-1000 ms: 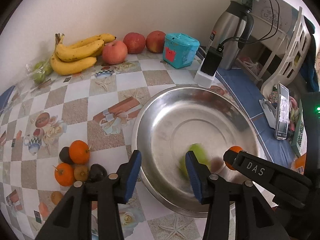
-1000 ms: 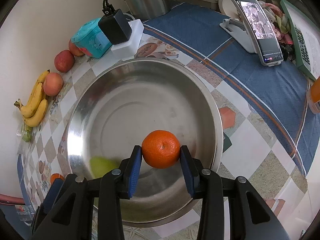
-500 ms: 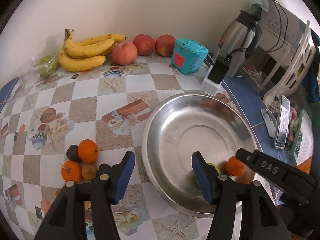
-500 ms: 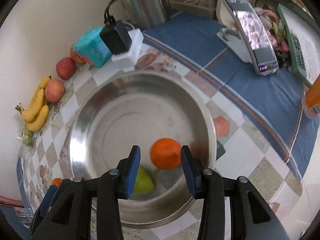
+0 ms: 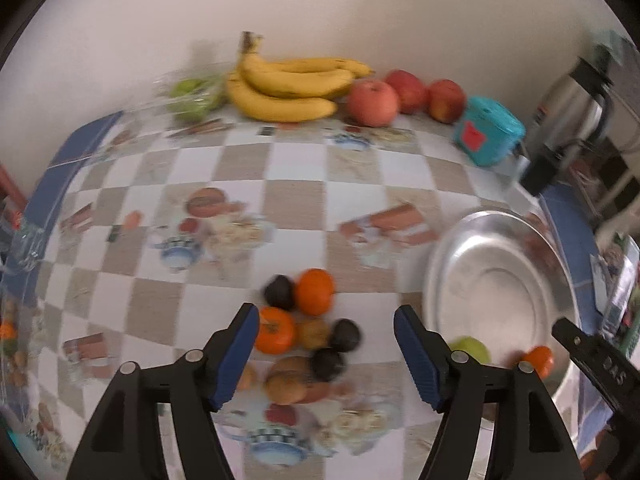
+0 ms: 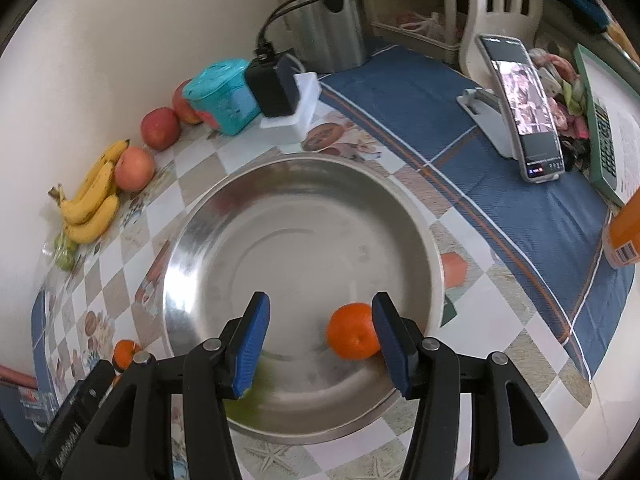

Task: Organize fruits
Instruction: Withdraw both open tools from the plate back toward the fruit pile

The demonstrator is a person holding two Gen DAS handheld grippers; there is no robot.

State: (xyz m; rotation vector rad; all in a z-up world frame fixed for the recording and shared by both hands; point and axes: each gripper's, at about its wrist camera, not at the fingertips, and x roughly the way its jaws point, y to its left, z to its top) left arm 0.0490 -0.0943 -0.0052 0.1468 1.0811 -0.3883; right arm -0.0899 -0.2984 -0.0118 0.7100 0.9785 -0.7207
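Risk sits with the round orange tangerine (image 6: pixel 352 336) loose in the shallow steel bowl (image 6: pixel 208 216) beside the opening, empty right gripper (image 6: pixel 320 332), while the left gripper (image 5: pixel 324 344), jaws opening over the small fruit pile (image 5: pixel 308 328), may scatter it.

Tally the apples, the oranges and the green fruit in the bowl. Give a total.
Apples: 3, by the wall
Oranges: 3, two in the pile, one in the bowl
Green fruit in the bowl: 1
Total: 7
The blurred dark and brownish fruits in the pile are left out.
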